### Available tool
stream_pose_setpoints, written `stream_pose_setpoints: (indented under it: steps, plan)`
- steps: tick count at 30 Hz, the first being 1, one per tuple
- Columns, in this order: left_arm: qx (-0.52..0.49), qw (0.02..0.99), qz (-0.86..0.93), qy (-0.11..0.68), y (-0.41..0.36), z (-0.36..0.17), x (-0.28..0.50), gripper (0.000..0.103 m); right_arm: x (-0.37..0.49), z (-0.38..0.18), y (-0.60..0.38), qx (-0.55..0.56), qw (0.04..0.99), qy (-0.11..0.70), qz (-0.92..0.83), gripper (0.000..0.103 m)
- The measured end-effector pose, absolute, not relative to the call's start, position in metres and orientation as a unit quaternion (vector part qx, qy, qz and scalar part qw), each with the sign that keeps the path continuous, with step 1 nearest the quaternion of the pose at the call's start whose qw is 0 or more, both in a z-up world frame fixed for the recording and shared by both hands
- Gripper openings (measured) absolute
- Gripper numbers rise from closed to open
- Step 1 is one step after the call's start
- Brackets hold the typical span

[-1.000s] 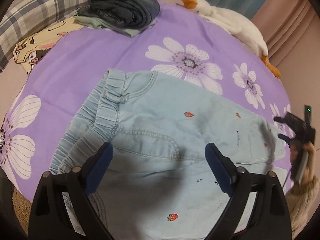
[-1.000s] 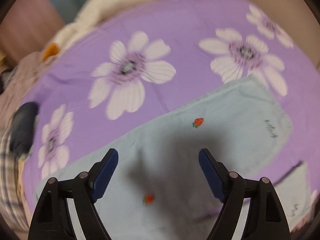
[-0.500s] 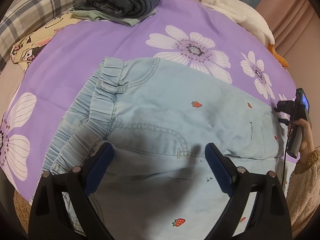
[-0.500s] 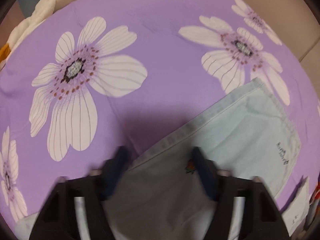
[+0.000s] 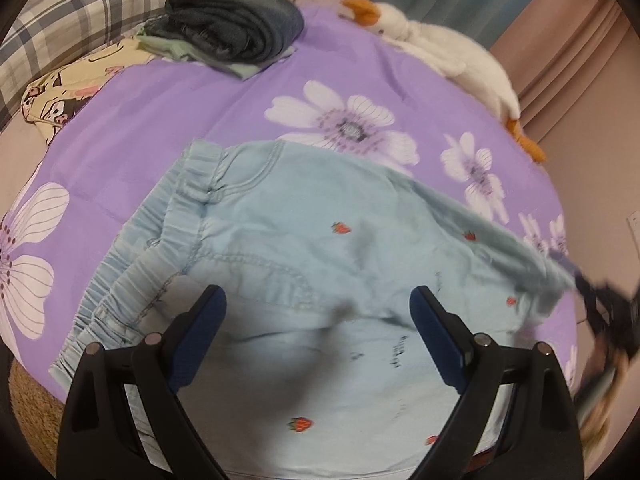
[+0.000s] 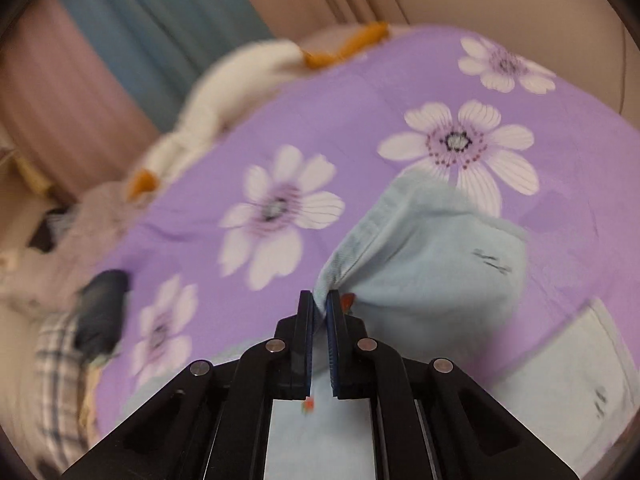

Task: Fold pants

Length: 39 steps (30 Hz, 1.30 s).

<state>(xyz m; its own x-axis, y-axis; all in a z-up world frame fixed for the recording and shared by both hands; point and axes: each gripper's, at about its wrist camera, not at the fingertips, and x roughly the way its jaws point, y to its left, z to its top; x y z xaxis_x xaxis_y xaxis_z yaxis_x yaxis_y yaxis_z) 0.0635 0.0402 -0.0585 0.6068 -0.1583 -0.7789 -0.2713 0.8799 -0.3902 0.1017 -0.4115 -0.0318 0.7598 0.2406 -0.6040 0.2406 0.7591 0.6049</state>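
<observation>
Light blue pants [image 5: 304,248] with small strawberry prints lie on a purple flowered bedspread [image 5: 180,112], elastic waistband to the left. My left gripper [image 5: 318,312] is open and empty, hovering over the seat of the pants. My right gripper [image 6: 319,300] is shut on the edge of a pant leg [image 6: 432,256] and holds it lifted off the bed. It shows blurred at the right edge of the left wrist view [image 5: 600,312], with the leg stretched up toward it.
A folded stack of dark jeans and green clothes [image 5: 232,32] sits at the back left beside a plaid pillow [image 5: 68,12]. A white plush goose [image 5: 448,60] lies along the far edge. Curtains [image 6: 160,32] hang behind the bed.
My right gripper went down to the pant leg's edge, shut on it and lifted it. The leg now rises off the bed. My left gripper stayed open over the pants.
</observation>
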Motion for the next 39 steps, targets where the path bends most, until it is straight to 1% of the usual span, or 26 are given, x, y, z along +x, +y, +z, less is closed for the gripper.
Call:
stream_pose_setpoints:
  steps: [2, 4, 7, 9, 11, 12, 14, 15, 16, 17, 18, 19, 21, 24, 28, 30, 32, 34, 39]
  plan:
    - [-0.252, 0.861, 0.030, 0.441, 0.038, -0.056, 0.068, 0.093, 0.064, -0.030, -0.411, 0.350, 0.880, 0.320, 0.002, 0.007]
    - [-0.266, 0.854, 0.016, 0.447, 0.037, -0.057, 0.078, 0.093, 0.033, -0.037, -0.409, 0.363, 0.878, 0.312, 0.001, 0.007]
    - [-0.296, 0.843, -0.001, 0.450, 0.036, -0.062, 0.100, 0.093, -0.001, -0.061, -0.408, 0.378, 0.868, 0.322, -0.010, 0.007]
    - [-0.307, 0.835, -0.005, 0.457, 0.035, -0.069, 0.117, 0.092, 0.004, -0.080, -0.409, 0.378, 0.861, 0.339, -0.024, 0.007]
    - [-0.306, 0.829, -0.004, 0.468, 0.033, -0.081, 0.138, 0.088, -0.002, -0.095, -0.408, 0.376, 0.854, 0.358, -0.027, 0.007]
    - [-0.304, 0.824, 0.002, 0.477, 0.034, -0.086, 0.146, 0.081, -0.005, -0.100, -0.408, 0.379, 0.851, 0.362, -0.024, 0.007]
    - [-0.312, 0.809, 0.014, 0.498, 0.035, -0.099, 0.162, 0.079, -0.008, -0.106, -0.411, 0.386, 0.847, 0.365, -0.020, 0.007]
    - [-0.323, 0.801, 0.014, 0.504, 0.037, -0.104, 0.168, 0.076, -0.008, -0.108, -0.413, 0.393, 0.844, 0.365, -0.019, 0.007]
    - [-0.332, 0.797, 0.010, 0.504, 0.038, -0.107, 0.173, 0.063, -0.007, -0.109, -0.414, 0.391, 0.843, 0.369, -0.017, 0.007]
    - [-0.340, 0.794, 0.004, 0.504, 0.040, -0.109, 0.176, 0.053, -0.008, -0.110, -0.414, 0.388, 0.844, 0.370, -0.017, 0.007]
    - [-0.339, 0.792, 0.001, 0.508, 0.040, -0.110, 0.178, 0.033, -0.008, -0.110, -0.413, 0.385, 0.846, 0.370, -0.018, 0.007]
    - [-0.335, 0.791, 0.000, 0.512, 0.040, -0.110, 0.178, 0.020, -0.010, -0.111, -0.412, 0.382, 0.846, 0.372, -0.019, 0.007]
    - [-0.324, 0.800, -0.007, 0.505, 0.040, -0.104, 0.170, 0.018, -0.010, -0.113, -0.411, 0.382, 0.845, 0.374, -0.018, 0.007]
    - [-0.318, 0.821, -0.038, 0.473, 0.040, -0.081, 0.138, 0.017, -0.016, -0.108, -0.413, 0.372, 0.851, 0.370, -0.026, 0.007]
    - [-0.307, 0.847, -0.084, 0.426, 0.039, -0.044, 0.071, 0.015, -0.024, -0.095, -0.415, 0.344, 0.864, 0.365, -0.038, 0.007]
    - [-0.302, 0.849, -0.104, 0.421, 0.037, -0.040, 0.040, 0.015, -0.028, -0.091, -0.416, 0.332, 0.868, 0.368, -0.044, 0.007]
    - [-0.303, 0.841, -0.109, 0.434, 0.034, -0.050, 0.014, 0.014, -0.031, -0.093, -0.416, 0.327, 0.866, 0.376, -0.050, 0.007]
    - [-0.299, 0.830, -0.096, 0.461, 0.032, -0.072, -0.008, 0.014, -0.034, -0.099, -0.416, 0.325, 0.861, 0.387, -0.054, 0.007]
    - [-0.291, 0.798, -0.079, 0.521, 0.025, -0.127, -0.027, 0.016, -0.035, -0.115, -0.413, 0.317, 0.849, 0.418, -0.064, 0.007]
